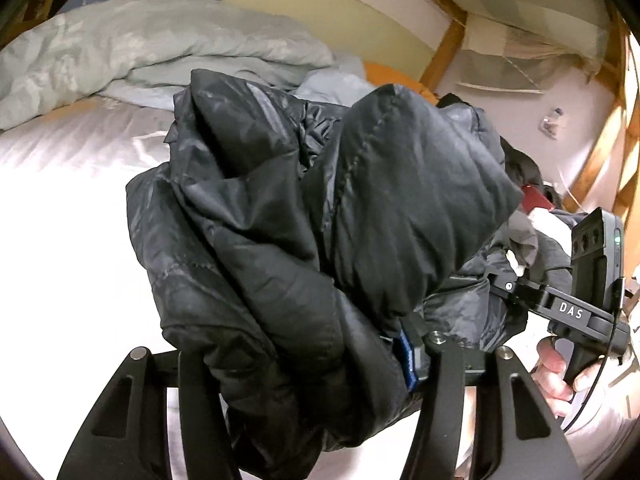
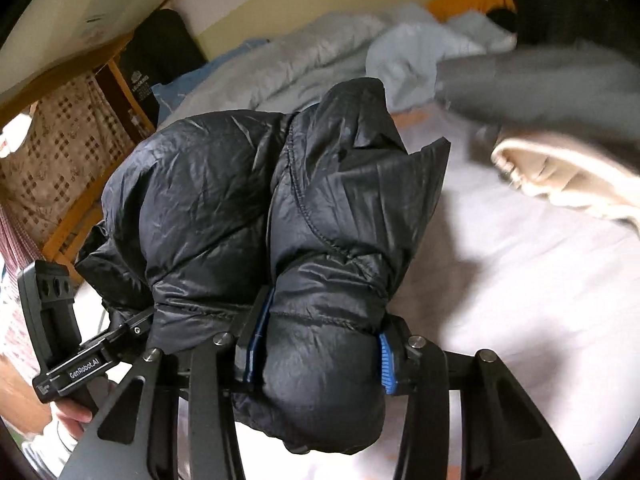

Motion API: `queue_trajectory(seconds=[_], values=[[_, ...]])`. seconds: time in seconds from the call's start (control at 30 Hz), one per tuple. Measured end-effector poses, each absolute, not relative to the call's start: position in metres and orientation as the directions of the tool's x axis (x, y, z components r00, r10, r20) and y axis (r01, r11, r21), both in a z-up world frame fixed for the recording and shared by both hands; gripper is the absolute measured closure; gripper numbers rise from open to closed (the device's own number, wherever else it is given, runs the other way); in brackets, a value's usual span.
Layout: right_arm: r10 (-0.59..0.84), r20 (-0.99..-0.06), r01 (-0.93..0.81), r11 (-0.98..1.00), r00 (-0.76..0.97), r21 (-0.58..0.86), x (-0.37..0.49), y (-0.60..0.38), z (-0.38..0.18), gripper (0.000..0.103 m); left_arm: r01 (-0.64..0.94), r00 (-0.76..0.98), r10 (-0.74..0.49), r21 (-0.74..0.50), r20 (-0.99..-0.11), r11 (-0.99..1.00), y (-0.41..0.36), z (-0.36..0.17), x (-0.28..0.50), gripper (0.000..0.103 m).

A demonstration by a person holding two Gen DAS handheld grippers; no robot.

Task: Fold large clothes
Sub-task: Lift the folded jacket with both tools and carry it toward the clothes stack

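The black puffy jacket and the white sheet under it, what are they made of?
The black puffy jacket looks like thin nylon or polyester shell with soft filling: it is slightly shiny, finely crinkled, and stitched into bulging sections. What the filling is cannot be told. The white sheet looks like smooth woven cloth, maybe cotton; faint satin stripes show in the left wrist view.

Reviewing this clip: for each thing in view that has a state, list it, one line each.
black puffer jacket: bunched, lifted off the bed, held at two places.
right gripper: jaws pressed on a thick fold of the jacket.
left gripper: jaws around a jacket bundle; one blue pad visible against it.
grey duvet: crumpled, heaped at the far side.
white bed sheet: spread flat, slightly wrinkled.
beige garment: lying loose on the sheet, blurred.
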State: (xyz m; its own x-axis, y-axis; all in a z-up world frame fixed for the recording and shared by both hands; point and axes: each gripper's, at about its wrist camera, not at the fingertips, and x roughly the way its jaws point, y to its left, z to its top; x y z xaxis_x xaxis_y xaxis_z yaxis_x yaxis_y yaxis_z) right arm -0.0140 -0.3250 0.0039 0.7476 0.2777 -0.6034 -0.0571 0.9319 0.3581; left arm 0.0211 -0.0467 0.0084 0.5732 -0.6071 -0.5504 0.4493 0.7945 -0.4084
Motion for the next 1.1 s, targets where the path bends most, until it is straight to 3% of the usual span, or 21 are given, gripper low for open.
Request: queue_trajectory(seconds=[0.43, 0.63, 0.8, 0.97, 1.1], values=[[0.214, -0.539, -0.022, 0.940, 0.815, 0.340, -0.053, -0.367, 0.030, 0.057, 0.533, 0.598, -0.626, -0.335, -0.500, 0.777, -0.090, 0.035, 0.012, 0.047], [0.128, -0.422, 0.030, 0.936, 0.898, 0.349, -0.055, -0.395, 0.080, 0.057, 0.575, 0.656, -0.623, -0.252, -0.425, 0.778, -0.143, 0.083, 0.033, 0.047], [-0.090, -0.263, 0.152, 0.962, 0.961, 0.226, -0.066, -0.430, 0.130, 0.057, 0.664, 0.643, -0.688, -0.200, -0.337, 0.720, -0.212, 0.132, 0.064, 0.047], [-0.251, -0.176, 0.290, 0.925, 0.952, 0.247, -0.069, -0.493, 0.154, 0.057, 0.752, 0.583, -0.769, -0.181, -0.263, 0.633, -0.291, 0.156, 0.087, 0.047], [-0.410, -0.127, 0.424, 0.898, 0.903, 0.118, -0.072, -0.533, 0.161, 0.056, 0.801, 0.506, -0.820, -0.208, -0.266, 0.562, -0.344, 0.154, 0.098, 0.047]])
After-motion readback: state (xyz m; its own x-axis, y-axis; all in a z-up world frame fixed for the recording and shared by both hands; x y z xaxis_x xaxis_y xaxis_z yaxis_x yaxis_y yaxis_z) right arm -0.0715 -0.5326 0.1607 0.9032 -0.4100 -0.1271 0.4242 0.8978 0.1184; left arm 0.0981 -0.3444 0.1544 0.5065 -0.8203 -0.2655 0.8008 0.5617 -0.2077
